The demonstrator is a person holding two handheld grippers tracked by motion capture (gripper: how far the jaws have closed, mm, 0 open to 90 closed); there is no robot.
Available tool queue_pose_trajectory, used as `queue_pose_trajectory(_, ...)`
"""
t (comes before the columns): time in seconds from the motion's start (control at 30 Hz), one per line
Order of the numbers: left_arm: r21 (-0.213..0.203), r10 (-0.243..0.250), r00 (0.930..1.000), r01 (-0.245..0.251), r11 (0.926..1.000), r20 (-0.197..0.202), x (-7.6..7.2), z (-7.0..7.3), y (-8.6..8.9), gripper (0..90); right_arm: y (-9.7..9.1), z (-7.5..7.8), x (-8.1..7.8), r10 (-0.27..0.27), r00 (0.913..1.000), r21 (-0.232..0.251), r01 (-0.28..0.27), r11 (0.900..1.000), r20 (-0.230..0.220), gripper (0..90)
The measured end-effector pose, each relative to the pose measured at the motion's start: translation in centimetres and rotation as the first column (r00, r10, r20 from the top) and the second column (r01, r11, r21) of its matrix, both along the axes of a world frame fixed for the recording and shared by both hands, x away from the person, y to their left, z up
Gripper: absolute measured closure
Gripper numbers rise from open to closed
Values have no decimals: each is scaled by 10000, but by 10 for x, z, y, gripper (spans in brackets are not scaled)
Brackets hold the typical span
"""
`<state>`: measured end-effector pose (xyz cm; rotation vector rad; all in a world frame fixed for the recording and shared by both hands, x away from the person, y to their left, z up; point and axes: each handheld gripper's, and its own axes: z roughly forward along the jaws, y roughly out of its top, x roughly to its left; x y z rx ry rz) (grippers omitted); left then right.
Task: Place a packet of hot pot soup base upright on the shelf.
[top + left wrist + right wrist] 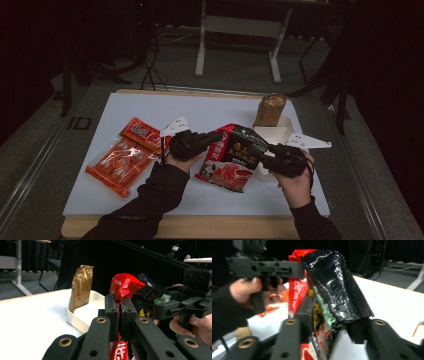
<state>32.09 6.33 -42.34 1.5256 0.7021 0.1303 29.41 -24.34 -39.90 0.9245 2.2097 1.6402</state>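
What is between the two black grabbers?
The red and black snack bag hangs between them. In the high view the left gripper pinches its upper left edge and the right gripper closes on its right side.

Red-and-black packet (235, 155); orange packet (122, 160); gold bag (271, 109).

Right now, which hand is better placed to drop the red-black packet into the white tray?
Right. The right gripper grips the red-black packet beside the white tray; the left gripper pinches its far corner.

The white tray (281, 131) and gold bag (270, 110) block the right; bare table (200, 107) lies beyond.
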Motion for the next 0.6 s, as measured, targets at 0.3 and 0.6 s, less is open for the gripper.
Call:
queue_pose_trajectory(0.3, 4, -668, 9973, 669, 9978, 290, 0, -1, 6, 834, -4, 9, -3, 249, 9996, 175, -251, 9995, 132, 769)
queue_pose_trajectory(0.6, 469, -898, 9957, 886, 9950, 240, -3, 3, 7, 571, -6, 20, -5, 280, 9990, -95, -277, 9996, 334, 771)
